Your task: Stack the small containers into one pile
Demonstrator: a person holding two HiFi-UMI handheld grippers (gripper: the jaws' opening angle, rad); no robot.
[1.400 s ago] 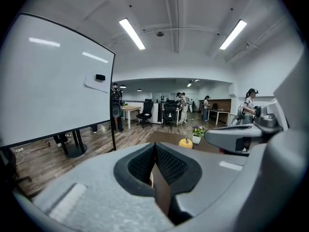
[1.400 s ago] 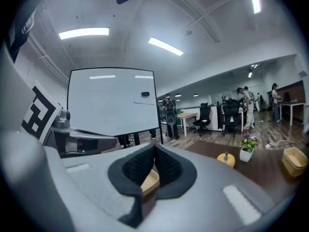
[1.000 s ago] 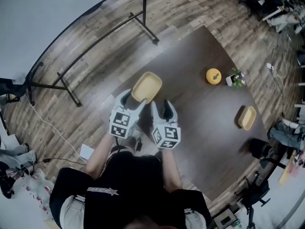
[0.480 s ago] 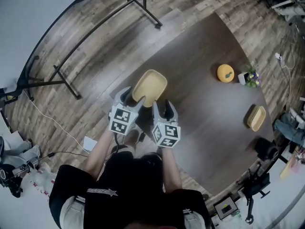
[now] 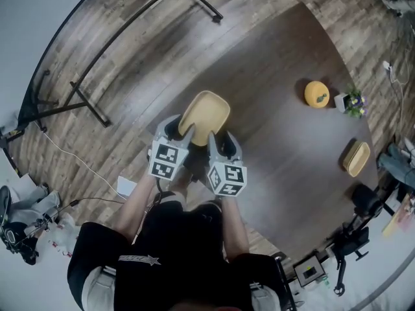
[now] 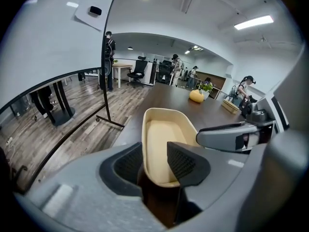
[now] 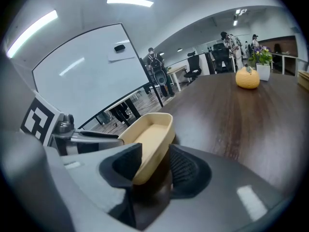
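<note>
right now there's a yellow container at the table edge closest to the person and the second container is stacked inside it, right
No. The second container isn't stacked inside it: the head view shows it lying apart, far across the table near the right edge. The yellow container does sit at the edge closest to the person.

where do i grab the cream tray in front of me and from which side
Grip the cream tray by its thin upright wall at the near end, coming from your side of the table: it is shallow and open-topped, so one jaw fits inside, one outside. The left gripper and right gripper already straddle that wall, their jaws having just been closing.
</note>
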